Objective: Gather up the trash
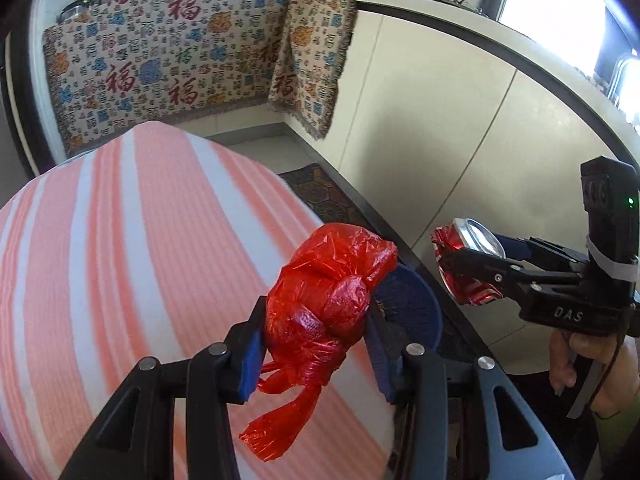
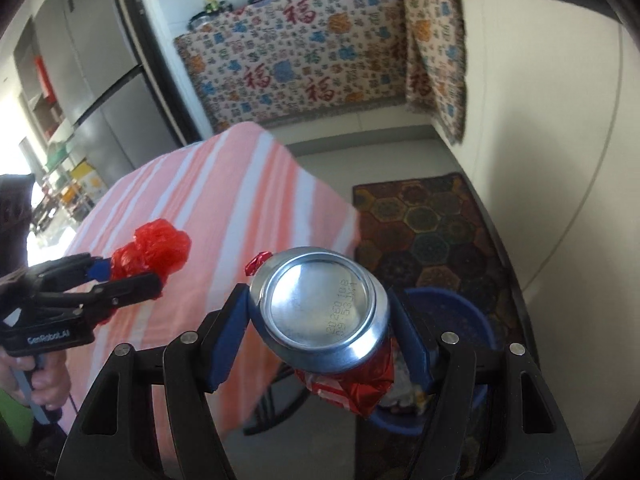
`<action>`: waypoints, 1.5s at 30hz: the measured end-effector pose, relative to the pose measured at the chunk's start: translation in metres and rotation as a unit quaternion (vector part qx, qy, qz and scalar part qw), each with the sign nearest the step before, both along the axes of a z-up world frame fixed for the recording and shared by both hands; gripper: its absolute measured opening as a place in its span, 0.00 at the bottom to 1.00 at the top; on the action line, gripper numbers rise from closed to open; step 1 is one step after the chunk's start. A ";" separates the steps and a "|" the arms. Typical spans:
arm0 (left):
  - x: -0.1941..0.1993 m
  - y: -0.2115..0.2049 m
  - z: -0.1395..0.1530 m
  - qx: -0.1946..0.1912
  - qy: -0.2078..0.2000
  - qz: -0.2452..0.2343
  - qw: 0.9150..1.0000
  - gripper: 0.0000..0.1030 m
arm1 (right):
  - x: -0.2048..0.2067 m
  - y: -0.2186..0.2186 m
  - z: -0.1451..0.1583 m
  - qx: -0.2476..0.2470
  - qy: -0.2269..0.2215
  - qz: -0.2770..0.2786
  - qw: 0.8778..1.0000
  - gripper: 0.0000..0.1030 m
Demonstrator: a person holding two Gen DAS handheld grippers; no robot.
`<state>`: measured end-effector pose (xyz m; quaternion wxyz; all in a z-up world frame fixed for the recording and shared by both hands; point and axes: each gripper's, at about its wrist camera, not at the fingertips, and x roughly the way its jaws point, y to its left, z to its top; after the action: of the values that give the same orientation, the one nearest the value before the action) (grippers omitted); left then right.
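Striped tabletop fills the left wrist view; the left gripper is clamped on a red plastic bag above its right edge, and the loose tail could snag. Right wrist view: the right gripper pinches a crushed can over the blue bin; its crumpled wall may slip out early.

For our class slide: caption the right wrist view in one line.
Right tongs grip a crushed can above a blue bin.

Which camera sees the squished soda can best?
The right wrist view: the can fills the middle, its silver bottom facing the camera. The left wrist view shows it small and sideways at the right edge, partly hidden by the right hand-held gripper.
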<state>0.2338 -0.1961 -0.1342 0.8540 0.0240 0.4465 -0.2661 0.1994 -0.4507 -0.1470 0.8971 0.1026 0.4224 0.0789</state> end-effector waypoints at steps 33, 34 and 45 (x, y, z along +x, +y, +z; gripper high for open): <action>0.054 -0.200 -0.132 -0.011 0.085 -0.030 0.996 0.65 | 0.032 -0.178 -0.117 0.130 0.118 -0.223 0.959 0.86; 0.051 -0.200 -0.126 -0.004 0.076 -0.030 0.997 0.66 | 0.028 -0.178 -0.111 0.122 0.115 -0.226 0.960 0.88; -0.034 -0.176 -0.061 0.052 0.034 -0.053 0.997 1.00 | -0.065 -0.139 -0.046 0.003 0.098 -0.192 0.977 1.00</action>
<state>0.1994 -0.3722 -0.1953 0.8207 0.0827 0.4863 -0.2884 0.1346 -0.5901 -0.1928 0.8497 0.1917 0.4802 -0.1036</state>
